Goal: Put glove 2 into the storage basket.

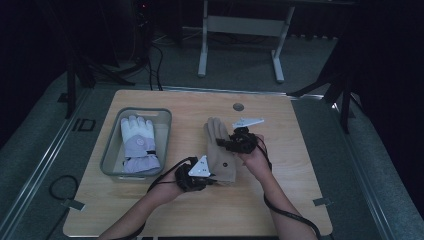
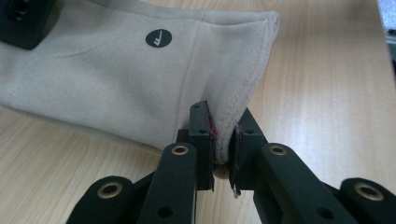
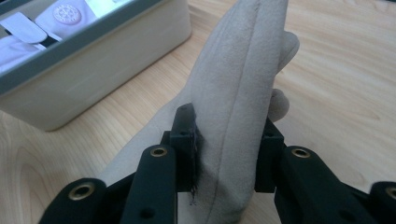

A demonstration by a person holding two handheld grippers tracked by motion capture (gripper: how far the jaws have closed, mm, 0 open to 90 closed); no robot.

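A beige suede glove point(image 1: 220, 150) lies lengthwise at the middle of the wooden table point(image 1: 280, 200), fingers pointing away from the person. My left gripper point(image 1: 212, 177) is shut on the glove's cuff edge point(image 2: 243, 88); its pads pinch the hem. My right gripper point(image 1: 227, 142) is shut on the glove's finger end point(image 3: 243, 93), with the folded fabric pressed between both jaws. The glove looks raised a little off the wood between the two grippers. A small round black logo point(image 2: 158, 38) marks the glove near the cuff.
A grey bin point(image 1: 111, 150) at the table's left holds a white and lavender glove point(image 1: 137, 142). The bin's pale wall point(image 3: 93, 88) stands close beside the held glove. A round grommet point(image 1: 238, 106) sits near the far edge. A table frame stands behind.
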